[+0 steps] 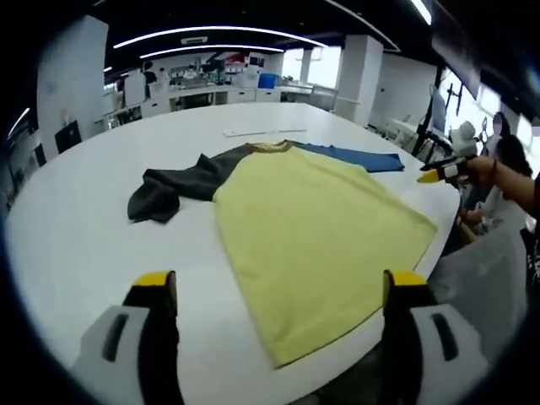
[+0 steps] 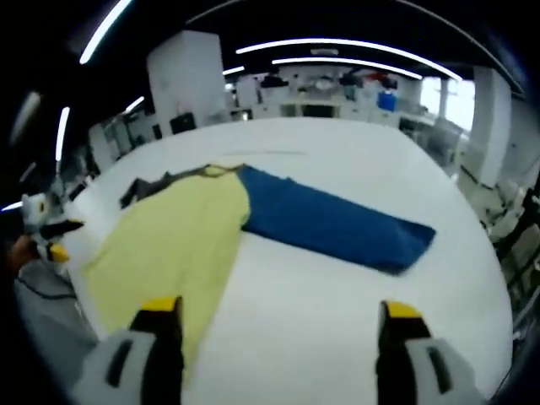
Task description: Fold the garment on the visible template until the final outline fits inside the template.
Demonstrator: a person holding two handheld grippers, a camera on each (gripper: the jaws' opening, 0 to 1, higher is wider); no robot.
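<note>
**Both claws wide, shirt flat and waiting**

We start at the left, where the left claw (image 1: 279,291) hangs with its yellow-tipped jaws spread apart and nothing between them, poised over the near edge of the white tabletop (image 1: 76,219). Just ahead lies the garment (image 1: 316,224), a long-sleeved shirt spread flat: pale yellow body, a dark grey sleeve (image 1: 173,187) bunched and crumpled out to one side, a blue sleeve (image 2: 333,226) laid straight out on the other. We can't make out any template outline under it from here.

Moving right, the right claw (image 2: 279,312) is likewise gaping and empty, hovering over bare tabletop near the blue sleeve and the yellow hem.

We judge this cloth light, limp and easy to drag, so it should sag and fold wherever we lift it. Pinching an edge looks best: a sleeve cuff or a hem corner, so as to catch a single layer. The grey sleeve likely needs smoothing first. Folding hasn't begun.
</note>
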